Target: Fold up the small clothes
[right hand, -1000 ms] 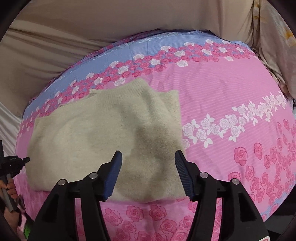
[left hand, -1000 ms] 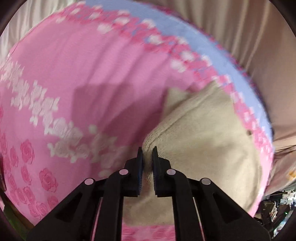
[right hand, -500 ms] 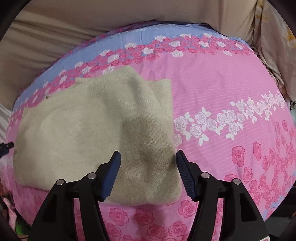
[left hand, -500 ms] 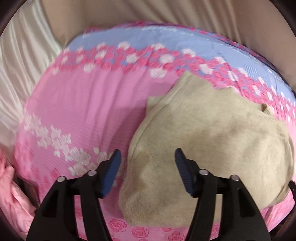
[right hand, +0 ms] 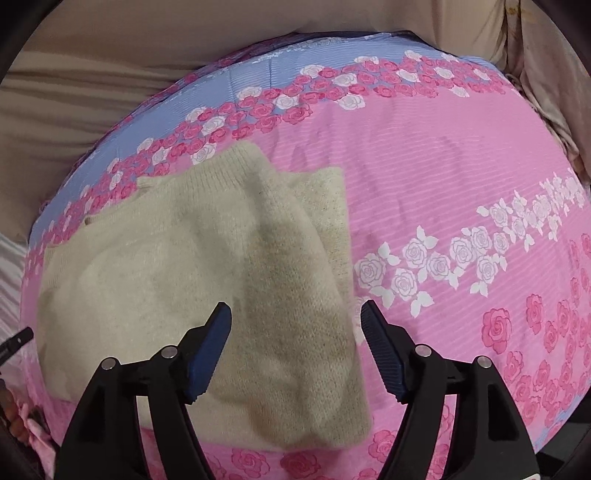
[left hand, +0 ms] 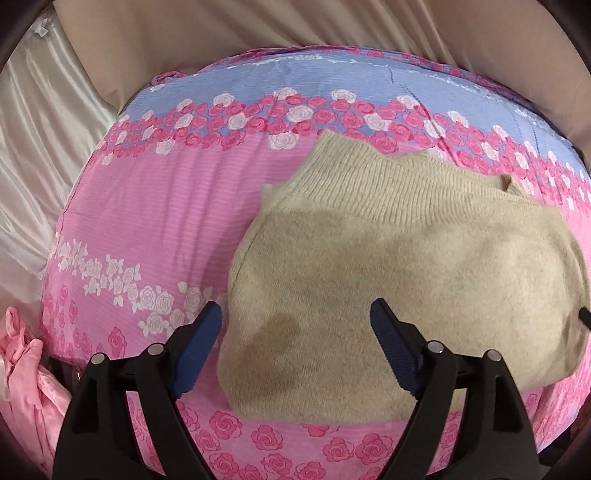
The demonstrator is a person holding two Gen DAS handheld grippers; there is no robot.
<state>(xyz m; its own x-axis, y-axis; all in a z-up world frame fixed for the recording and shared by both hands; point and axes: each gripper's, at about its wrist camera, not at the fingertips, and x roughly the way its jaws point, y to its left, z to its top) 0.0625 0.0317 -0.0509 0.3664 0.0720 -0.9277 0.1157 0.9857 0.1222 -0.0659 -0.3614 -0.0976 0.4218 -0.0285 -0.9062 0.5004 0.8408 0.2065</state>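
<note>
Looking down on a folded beige knit sweater (left hand: 406,266) lying flat on the pink rose-print bedsheet (left hand: 155,221); the sweater is the reference for everything below.

Left gripper (left hand: 295,332): above the sweater's near-left corner, jaws spread wide and just been opening. Sweater edge shows in the gap between them, but neither blue pad presses on it, so no grip.

Right gripper (right hand: 295,328): above the sweater's near-right edge, jaws also wide apart and just been opening further. Knit sits under the gap, pads clear of it, nothing clamped.

Sweater details: ribbed hem faces the far side, toward the sheet's blue band (left hand: 332,81). In the right wrist view a second folded layer sticks out along the sweater's right side. Gripper shadows fall on the near part of the knit.

Around it: beige fabric (left hand: 258,26) beyond the blue band; pink cloth (left hand: 26,376) bunched well left of the sweater, off the sheet's edge; white satin fabric (left hand: 37,155) further left.
</note>
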